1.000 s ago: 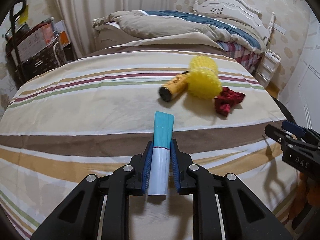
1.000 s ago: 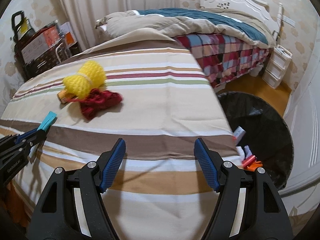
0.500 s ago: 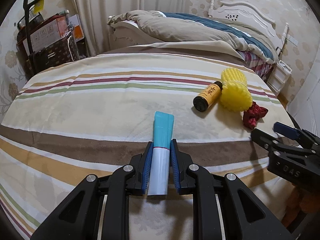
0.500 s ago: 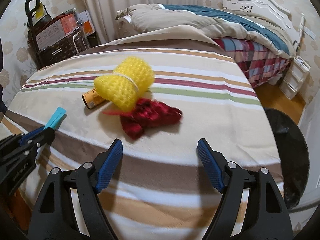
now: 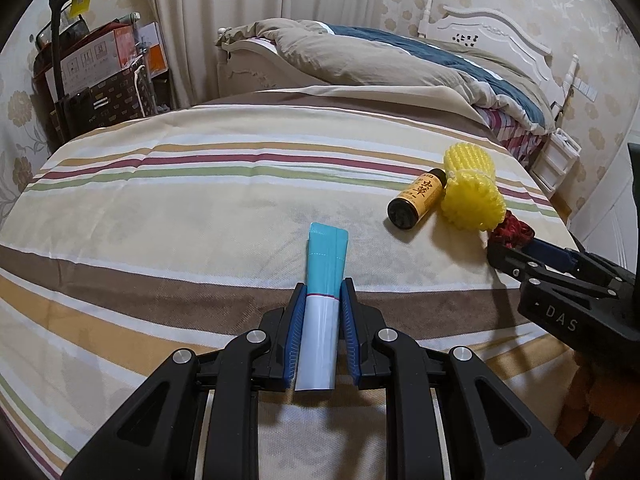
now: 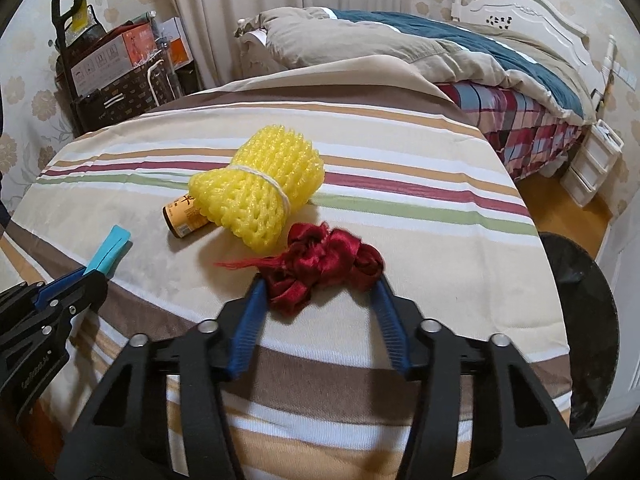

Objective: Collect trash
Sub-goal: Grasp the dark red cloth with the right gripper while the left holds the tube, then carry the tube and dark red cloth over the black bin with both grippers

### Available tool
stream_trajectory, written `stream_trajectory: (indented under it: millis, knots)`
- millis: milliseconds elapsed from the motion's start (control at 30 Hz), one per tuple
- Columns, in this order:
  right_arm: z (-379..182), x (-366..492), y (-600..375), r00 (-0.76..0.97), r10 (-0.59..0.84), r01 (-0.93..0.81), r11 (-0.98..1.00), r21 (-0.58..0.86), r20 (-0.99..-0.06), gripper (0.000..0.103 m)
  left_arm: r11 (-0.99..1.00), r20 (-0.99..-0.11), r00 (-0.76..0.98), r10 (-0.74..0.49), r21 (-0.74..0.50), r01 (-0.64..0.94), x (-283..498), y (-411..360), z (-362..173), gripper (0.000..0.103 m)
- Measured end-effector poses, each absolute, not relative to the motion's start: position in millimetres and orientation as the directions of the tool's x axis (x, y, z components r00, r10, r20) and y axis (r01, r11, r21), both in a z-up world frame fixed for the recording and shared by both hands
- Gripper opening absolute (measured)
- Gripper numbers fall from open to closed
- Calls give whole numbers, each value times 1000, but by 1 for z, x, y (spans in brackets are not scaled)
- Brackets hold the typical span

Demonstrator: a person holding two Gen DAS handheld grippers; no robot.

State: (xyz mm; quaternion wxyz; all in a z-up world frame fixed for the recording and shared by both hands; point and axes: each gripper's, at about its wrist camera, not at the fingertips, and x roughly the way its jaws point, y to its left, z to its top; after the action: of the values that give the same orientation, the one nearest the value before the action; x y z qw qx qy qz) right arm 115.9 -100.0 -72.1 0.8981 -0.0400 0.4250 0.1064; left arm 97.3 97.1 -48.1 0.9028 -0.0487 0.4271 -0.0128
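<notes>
My left gripper (image 5: 322, 296) is shut on a teal and white tube (image 5: 323, 284) and holds it over the striped bed cover (image 5: 160, 216); the tube also shows in the right wrist view (image 6: 110, 249). My right gripper (image 6: 320, 284) is open, its jaws on either side of a crumpled red ribbon (image 6: 324, 260) lying on the cover. Behind the ribbon lie a yellow foam net (image 6: 258, 192) and a small brown bottle (image 6: 185, 216). In the left wrist view the bottle (image 5: 416, 199), the net (image 5: 472, 192) and the ribbon (image 5: 514, 234) sit at the right.
A black trash bin (image 6: 576, 320) stands on the floor right of the bed. A second bed with rumpled bedding (image 6: 400, 48) lies behind. Boxes and a cart (image 6: 112, 68) stand at the back left. White drawers (image 6: 592, 160) stand at the far right.
My right gripper swung left from the bin side and moved forward until its open jaws flank the red ribbon. My left gripper kept hold of the tube and turned left.
</notes>
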Motion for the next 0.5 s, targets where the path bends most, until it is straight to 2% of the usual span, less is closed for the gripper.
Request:
stream_trajectory:
  millis: [33,100,500]
  knots:
    - [-72,114,-101,617,159,-224,974,21,-770,41,995,-769,636,-65,-100,-19,97,97,-48,21]
    - [-71,110,-104,620,159,-221,975,24,-768,18,995,-768,637,-67,-102,-18,96,97,-47,21]
    - [-70,94,-126,628,178,-193,979,70,-757,17,994,-768,635,-83,-112,-6,91,88,-46,21]
